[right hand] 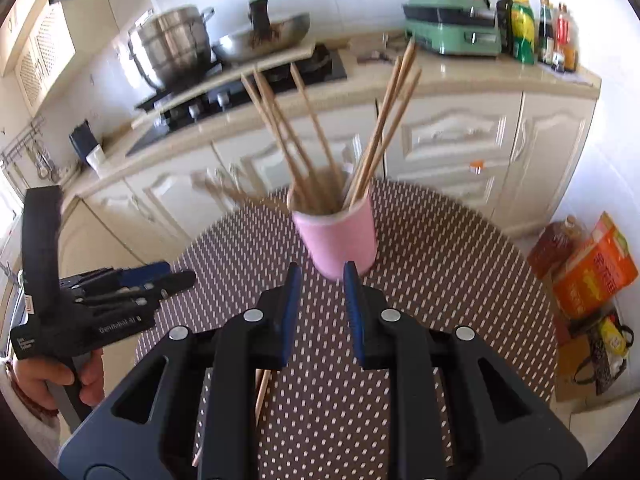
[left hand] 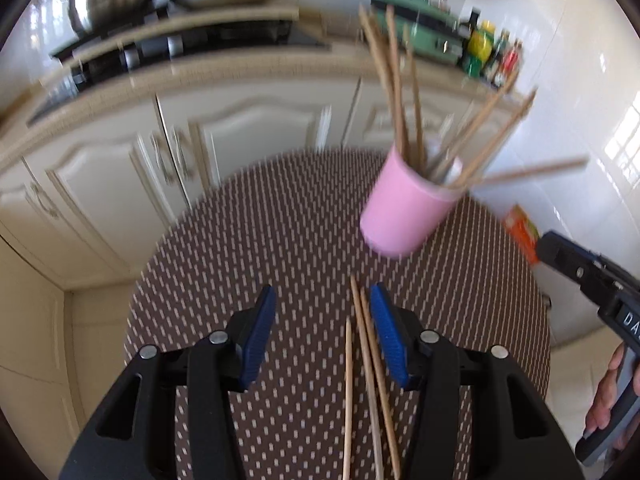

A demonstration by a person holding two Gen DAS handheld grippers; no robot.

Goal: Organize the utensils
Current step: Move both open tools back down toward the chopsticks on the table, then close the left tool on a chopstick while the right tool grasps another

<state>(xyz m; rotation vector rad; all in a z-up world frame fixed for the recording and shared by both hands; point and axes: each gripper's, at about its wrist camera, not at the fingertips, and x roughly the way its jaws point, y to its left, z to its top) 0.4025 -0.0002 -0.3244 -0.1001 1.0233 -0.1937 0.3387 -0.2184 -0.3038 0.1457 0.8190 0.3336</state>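
Observation:
A pink cup [left hand: 404, 210] [right hand: 338, 236] stands on the round brown dotted table [left hand: 280, 240] [right hand: 440, 260] and holds several wooden chopsticks [left hand: 400, 92] [right hand: 304, 136]. Three loose chopsticks [left hand: 368, 360] lie on the table between and just inside the right finger of my left gripper [left hand: 322, 308], which is open and empty above them. My right gripper [right hand: 318, 280] is open and empty, just in front of the cup. Loose chopsticks [right hand: 262, 392] show partly under its left finger. The left gripper also shows in the right wrist view [right hand: 176, 280].
Cream kitchen cabinets [right hand: 440, 136] and a counter with a stove [right hand: 248, 88], pots and a green appliance [right hand: 452, 28] stand behind the table. Bottles [right hand: 524, 28] line the counter's right end. An orange box [right hand: 592, 272] and bags sit on the floor at right.

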